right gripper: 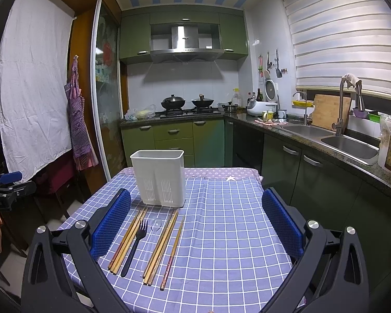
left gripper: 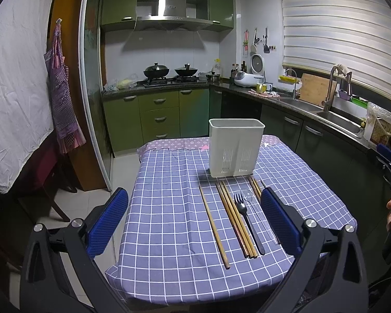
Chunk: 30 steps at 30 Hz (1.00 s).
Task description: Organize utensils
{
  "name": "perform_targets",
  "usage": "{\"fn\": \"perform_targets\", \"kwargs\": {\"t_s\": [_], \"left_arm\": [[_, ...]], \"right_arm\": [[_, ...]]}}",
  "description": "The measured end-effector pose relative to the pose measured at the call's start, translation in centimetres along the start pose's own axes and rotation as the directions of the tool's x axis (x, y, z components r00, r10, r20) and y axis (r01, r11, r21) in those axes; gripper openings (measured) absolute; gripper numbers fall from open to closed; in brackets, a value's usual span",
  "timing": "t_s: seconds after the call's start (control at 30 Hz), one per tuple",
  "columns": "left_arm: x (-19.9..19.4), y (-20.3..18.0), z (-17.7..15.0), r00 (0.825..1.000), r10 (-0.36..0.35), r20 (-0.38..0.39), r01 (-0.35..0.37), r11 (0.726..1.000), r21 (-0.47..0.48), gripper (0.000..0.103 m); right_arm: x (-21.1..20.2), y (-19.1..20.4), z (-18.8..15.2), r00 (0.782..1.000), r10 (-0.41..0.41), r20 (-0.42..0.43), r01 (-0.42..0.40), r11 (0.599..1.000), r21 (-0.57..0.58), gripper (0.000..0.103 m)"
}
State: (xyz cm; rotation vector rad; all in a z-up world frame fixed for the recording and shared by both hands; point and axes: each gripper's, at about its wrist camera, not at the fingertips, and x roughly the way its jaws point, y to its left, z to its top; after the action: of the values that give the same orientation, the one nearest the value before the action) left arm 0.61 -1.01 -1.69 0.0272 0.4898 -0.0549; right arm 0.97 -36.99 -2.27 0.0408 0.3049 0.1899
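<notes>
I see both hand-held grippers — left (left gripper: pixel 194 217), right (right gripper: pixel 195 219) — spread wide over the worktop (right gripper: pixel 229 234); white holder (right gripper: pixel 160 178) upright, contents hidden

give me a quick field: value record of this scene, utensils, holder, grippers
surface: table with blue checked cloth
holder: white utensil holder, upright, nothing seen sticking out
fork: black fork, flat in front of holder
spoon: clear plastic spoon, right beside fork
chopsticks: wooden chopsticks, several, lying flat either side of fork and spoon
left hand-held gripper: open, holding nothing
right hand-held gripper: open, holding nothing
progress: nothing in holder yet
</notes>
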Motion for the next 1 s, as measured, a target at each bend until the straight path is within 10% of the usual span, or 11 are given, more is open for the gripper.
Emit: {"fn": "perform_targets", "kwargs": {"t_s": [1.0], "left_arm": [[0.41, -0.08, -0.14, 1.0, -0.001, -0.02, 0.001, 1.0, -0.003, 0.097]], "right_arm": [[0.78, -0.18, -0.53, 1.0, 0.003, -0.01, -0.003, 1.0, -0.002, 0.099]]}}
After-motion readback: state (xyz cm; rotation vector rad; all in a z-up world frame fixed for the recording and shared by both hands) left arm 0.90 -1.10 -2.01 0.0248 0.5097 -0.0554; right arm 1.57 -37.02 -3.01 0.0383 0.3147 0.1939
